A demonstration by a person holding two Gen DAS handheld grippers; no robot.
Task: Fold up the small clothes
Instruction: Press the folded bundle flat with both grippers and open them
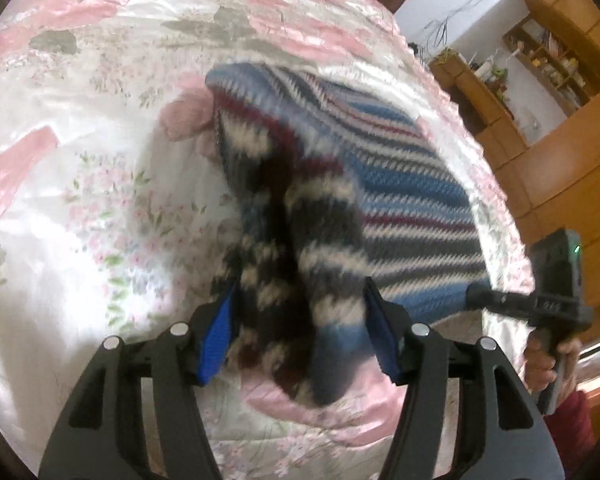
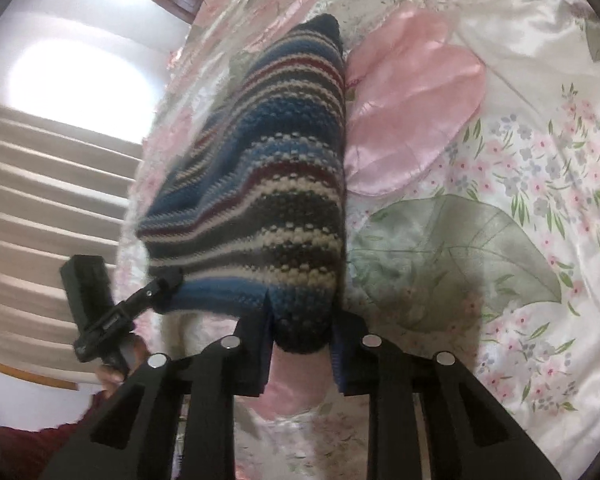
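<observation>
Satin floral bedding (image 1: 80,200) spreads under a striped knit garment (image 1: 412,208), lifted off it at its near edge. Left gripper (image 1: 300,320) is clamped on one bunched near corner; right gripper (image 2: 300,320) pinches the other. Wooden shelves (image 1: 540,60) stand far right.

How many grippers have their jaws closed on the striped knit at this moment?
2. The left gripper pinches one bunched near corner of the striped knit; the right gripper clamps the other near corner.
</observation>
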